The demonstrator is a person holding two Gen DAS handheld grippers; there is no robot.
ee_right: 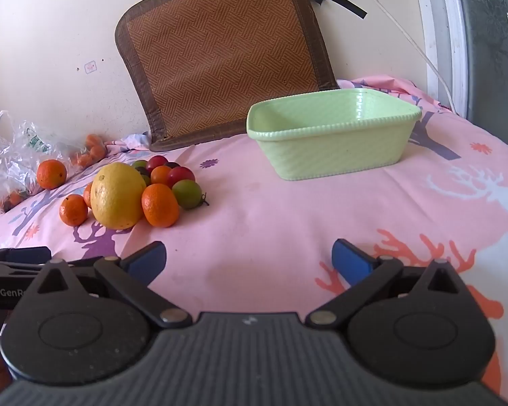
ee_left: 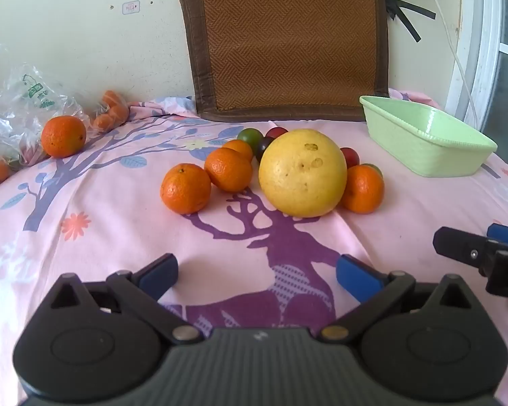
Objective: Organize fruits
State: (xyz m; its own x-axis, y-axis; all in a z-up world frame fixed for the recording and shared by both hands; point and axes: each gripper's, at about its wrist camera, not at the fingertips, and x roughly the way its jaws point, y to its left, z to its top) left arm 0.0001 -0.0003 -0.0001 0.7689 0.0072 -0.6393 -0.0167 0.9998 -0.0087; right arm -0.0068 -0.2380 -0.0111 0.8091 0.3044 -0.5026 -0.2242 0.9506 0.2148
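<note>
A big yellow grapefruit (ee_left: 302,172) (ee_right: 118,196) lies on the pink cloth among several oranges (ee_left: 185,188) (ee_right: 160,205) and small red, green and dark round fruits (ee_left: 250,137) (ee_right: 187,193). One orange (ee_left: 63,136) (ee_right: 51,174) lies apart at the left. An empty light-green tub (ee_left: 426,135) (ee_right: 332,135) stands to the right. My left gripper (ee_left: 256,274) is open, low over the cloth, short of the pile. My right gripper (ee_right: 249,260) is open too, over bare cloth between pile and tub. The right gripper's finger (ee_left: 457,245) shows at the left wrist view's right edge.
A crumpled clear plastic bag (ee_left: 13,108) (ee_right: 13,155) with more small oranges (ee_left: 111,111) lies at the far left by the wall. A brown woven cushion (ee_left: 288,40) (ee_right: 220,57) leans on the wall behind. A white cable (ee_right: 406,37) hangs at right.
</note>
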